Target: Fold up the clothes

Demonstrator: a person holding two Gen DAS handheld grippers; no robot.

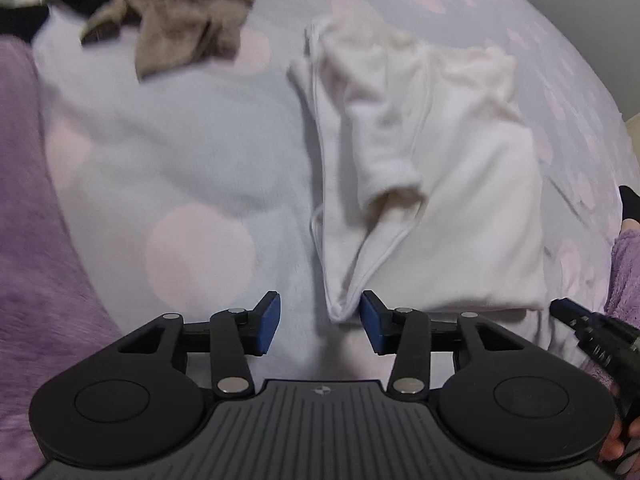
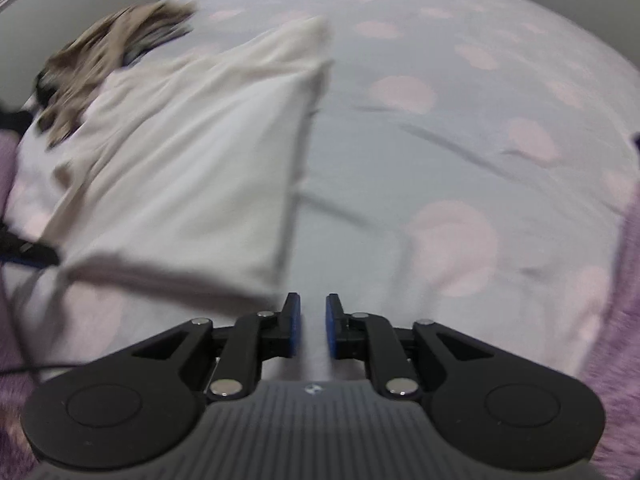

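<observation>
The white garment (image 1: pixel 432 184) lies partly folded on the dotted sheet (image 1: pixel 192 160), its near corner between the spread fingers of the left gripper (image 1: pixel 320 322) (touching the right pad); the right gripper (image 2: pixel 313 326), narrowly parted and empty, sits just right of the cloth's edge; a brown garment (image 1: pixel 180 12) lies crumpled beyond

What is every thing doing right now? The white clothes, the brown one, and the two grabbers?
white garment: partly folded, lying on the bed, one corner between the left jaws
brown garment: crumpled, unfolded
left gripper: open, holding nothing
right gripper: slightly open, empty
bedsheet: spread out, wrinkled
</observation>
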